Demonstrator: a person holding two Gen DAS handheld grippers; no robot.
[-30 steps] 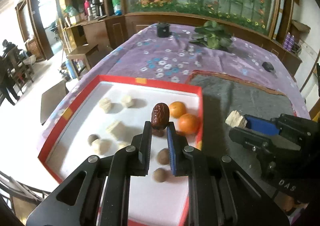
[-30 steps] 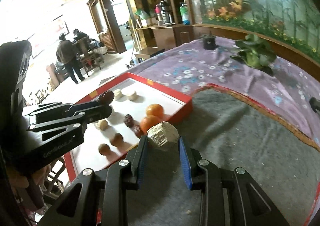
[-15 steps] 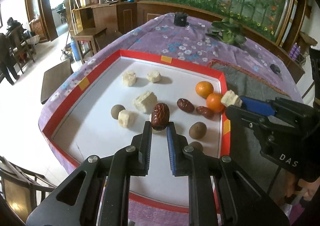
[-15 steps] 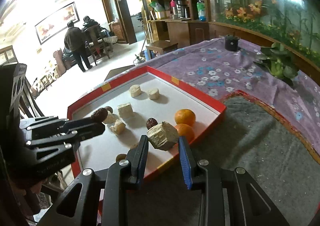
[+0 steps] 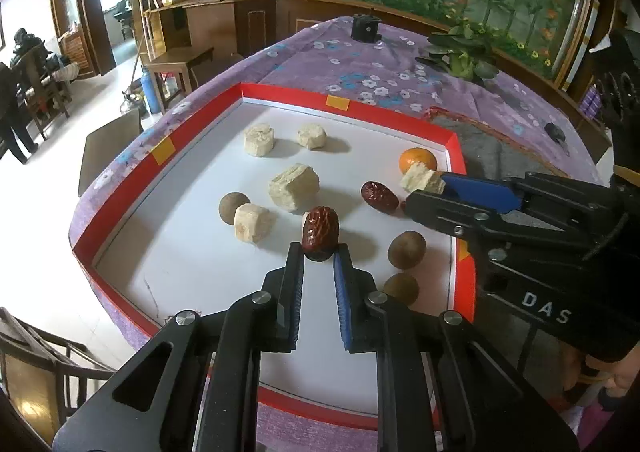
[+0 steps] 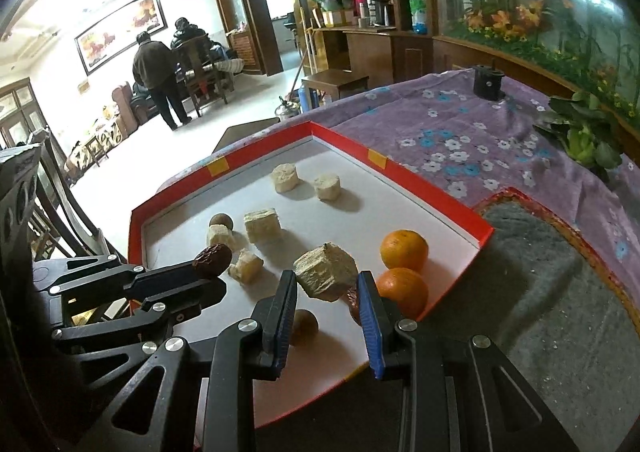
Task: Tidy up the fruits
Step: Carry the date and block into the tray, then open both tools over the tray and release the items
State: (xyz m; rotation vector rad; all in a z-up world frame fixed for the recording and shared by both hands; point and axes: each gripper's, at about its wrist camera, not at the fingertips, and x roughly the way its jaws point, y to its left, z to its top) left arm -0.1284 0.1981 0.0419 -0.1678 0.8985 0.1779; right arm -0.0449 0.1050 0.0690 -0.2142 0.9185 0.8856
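Observation:
A red-rimmed white tray (image 5: 200,123) holds several pale cake blocks, brown round fruits, a red date (image 5: 379,196) and oranges (image 6: 404,250). My left gripper (image 5: 318,252) is shut on a red date (image 5: 320,232) above the tray's middle; it also shows in the right wrist view (image 6: 212,255). My right gripper (image 6: 327,279) is shut on a pale cake block (image 6: 326,271) over the tray's right part, and shows in the left wrist view (image 5: 424,179).
The tray sits on a purple flowered cloth (image 5: 360,63). A grey felt mat (image 6: 560,292) lies right of the tray. A leafy plant (image 5: 460,55) and a small black pot (image 5: 365,27) stand at the far edge. People stand in the room beyond.
Both grippers have moved left over the tray with their loads. The right gripper's cake block went from above the grey mat to above the tray by the oranges.

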